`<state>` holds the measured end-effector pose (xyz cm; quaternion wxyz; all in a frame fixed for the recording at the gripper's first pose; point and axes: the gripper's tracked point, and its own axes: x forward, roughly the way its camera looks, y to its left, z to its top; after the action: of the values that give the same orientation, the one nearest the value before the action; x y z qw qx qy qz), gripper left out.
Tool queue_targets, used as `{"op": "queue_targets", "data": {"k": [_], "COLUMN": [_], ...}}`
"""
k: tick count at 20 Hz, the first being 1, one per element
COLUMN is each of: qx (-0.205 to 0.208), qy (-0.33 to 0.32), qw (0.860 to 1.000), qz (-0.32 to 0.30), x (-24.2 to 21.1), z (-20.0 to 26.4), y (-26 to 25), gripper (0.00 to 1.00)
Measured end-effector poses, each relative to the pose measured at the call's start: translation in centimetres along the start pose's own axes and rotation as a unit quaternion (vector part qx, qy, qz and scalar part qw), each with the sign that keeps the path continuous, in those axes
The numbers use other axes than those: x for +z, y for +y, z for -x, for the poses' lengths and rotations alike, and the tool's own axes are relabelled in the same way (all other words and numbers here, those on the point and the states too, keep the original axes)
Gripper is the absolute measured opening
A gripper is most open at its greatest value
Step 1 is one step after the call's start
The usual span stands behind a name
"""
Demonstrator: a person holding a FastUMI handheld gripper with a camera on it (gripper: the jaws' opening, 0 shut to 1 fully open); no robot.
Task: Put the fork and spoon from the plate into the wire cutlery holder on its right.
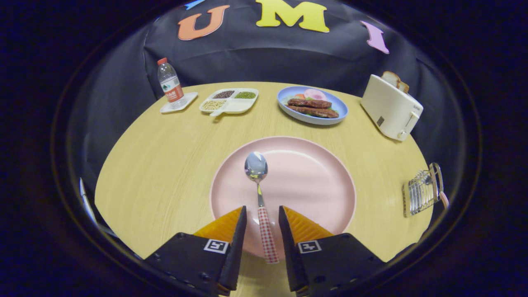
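Pink and round, the plate [313, 185] sits on the pale wooden tabletop [165, 165] in the lower middle of the frame, and the spoon [259, 185] lies on it with its bowl toward the centre of the plate and its red-and-white checked handle running back over the near rim. The gripper [262, 216] hangs low over that rim with its jaws spread; the handle passes through the gap between the two fingers [239, 231], and neither finger touches it. At the right edge of the frame, well apart from the plate, the wire cutlery holder [420, 192] stands near the rim of the tabletop; metal tines seem to poke from its top, though they are too small to be sure of. Along the far side of the tabletop, from upper left to upper right, stand a water bottle [170, 84] on a small white tray [187, 100], a white divided dish [235, 106] holding beans and grains, a blue plate [340, 109] with meat on it, and a white toaster [390, 108] with bread in its slots.
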<state>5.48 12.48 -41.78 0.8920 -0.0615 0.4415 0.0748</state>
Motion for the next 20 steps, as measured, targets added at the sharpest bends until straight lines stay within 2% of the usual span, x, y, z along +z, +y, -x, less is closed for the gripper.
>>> {"op": "queue_targets", "data": {"k": [2,3,5,7,8,9,11,12,20], "qx": [-0.009,-0.03,-0.026,-0.033,-0.044,-0.042,-0.039,-0.04,-0.043], "qy": [0.013,0.018,0.028,0.024,0.027,0.03,0.033,0.033,0.013], "qw": [1.0,0.999,0.999,0.998,0.998,0.998,0.998,0.998,0.998], "qz": [-0.006,-0.01,-0.033,-0.046,-0.045,-0.047,-0.047,-0.045,-0.051], "x": [-0.4,-0.8,-1.2,-1.4,-0.9,-1.1,-1.2,-1.1,0.6], "z": [-0.6,-0.6,-1.1,-1.2,-1.3,-1.0,-0.4,0.0,6.7], "y": [0.1,-0.7,-0.2,-0.1,-0.5,-0.3,-0.1,-0.4,-3.1], "gripper": [0.46,0.37,0.19,0.23,0.13,0.09,0.08,0.02,0.02]}}
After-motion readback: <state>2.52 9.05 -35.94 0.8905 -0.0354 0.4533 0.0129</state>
